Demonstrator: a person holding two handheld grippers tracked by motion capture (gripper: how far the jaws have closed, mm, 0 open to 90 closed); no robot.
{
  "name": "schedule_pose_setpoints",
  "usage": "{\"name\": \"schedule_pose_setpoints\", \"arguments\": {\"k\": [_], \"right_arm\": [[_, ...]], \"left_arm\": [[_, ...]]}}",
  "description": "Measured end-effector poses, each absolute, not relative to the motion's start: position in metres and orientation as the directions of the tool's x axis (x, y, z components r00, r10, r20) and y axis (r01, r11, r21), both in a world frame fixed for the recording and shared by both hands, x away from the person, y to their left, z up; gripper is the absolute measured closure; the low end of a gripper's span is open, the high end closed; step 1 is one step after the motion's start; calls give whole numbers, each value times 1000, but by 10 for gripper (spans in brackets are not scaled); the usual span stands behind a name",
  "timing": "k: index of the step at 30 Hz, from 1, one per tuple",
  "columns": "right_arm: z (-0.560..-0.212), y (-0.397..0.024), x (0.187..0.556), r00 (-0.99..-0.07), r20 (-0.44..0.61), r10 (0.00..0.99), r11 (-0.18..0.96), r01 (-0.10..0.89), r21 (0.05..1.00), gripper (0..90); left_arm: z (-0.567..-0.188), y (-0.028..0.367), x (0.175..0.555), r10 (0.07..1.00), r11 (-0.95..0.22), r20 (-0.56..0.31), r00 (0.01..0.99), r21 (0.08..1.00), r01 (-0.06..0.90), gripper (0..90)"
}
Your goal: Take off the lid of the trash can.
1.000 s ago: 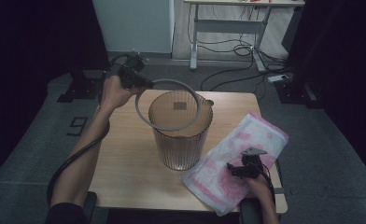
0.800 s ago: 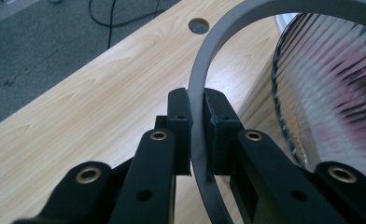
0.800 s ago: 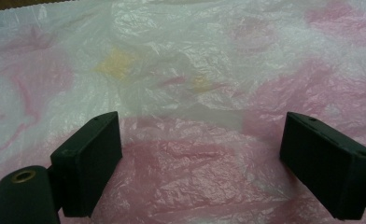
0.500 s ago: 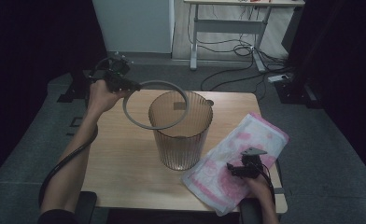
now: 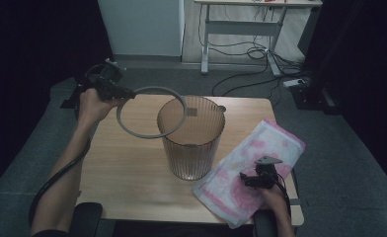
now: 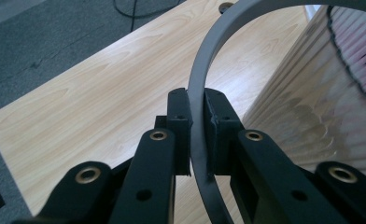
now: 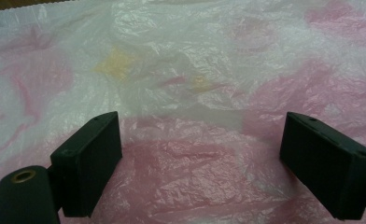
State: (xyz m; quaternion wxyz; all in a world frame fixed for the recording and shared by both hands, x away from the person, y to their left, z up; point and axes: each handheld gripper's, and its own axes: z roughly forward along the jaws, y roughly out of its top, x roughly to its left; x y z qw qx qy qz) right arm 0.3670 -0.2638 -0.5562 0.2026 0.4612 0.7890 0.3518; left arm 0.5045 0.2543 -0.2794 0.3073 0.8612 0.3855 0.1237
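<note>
Dim carpeted floor surrounds the pale wooden tabletop (image 5: 132,168), and a ribbed translucent waste bin (image 5: 191,148) stands upright near its middle; take that bin as the landmark. Over the last second the grey ring (image 5: 147,129) has travelled leftward off the bin: it sat almost squarely over the rim, and now only its right arc overlaps the bin's left edge, the rest hanging over bare wood to the bin's left; I judge the ring is being lifted clear so the bin can take a liner. The left gripper (image 6: 197,126), left of the bin and beyond the tabletop's corner, is clamped on the ring's thin band, pads pressing both faces. The right gripper (image 7: 200,154) sits to the bin's lower right above the pink-and-white plastic bag (image 5: 251,173) lying flat on the wood; its jaws stand wide apart with nothing between them, whether they touch the film I cannot tell.
</note>
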Motion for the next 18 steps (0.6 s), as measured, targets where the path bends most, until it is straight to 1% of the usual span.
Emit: {"name": "schedule_pose_setpoints", "arguments": {"k": [18], "right_arm": [[-556,-264,367,-493,5,870,327,585,742,121]], "left_arm": [[-286,307,487,785,-453,-43,618,641,620,812]]}}
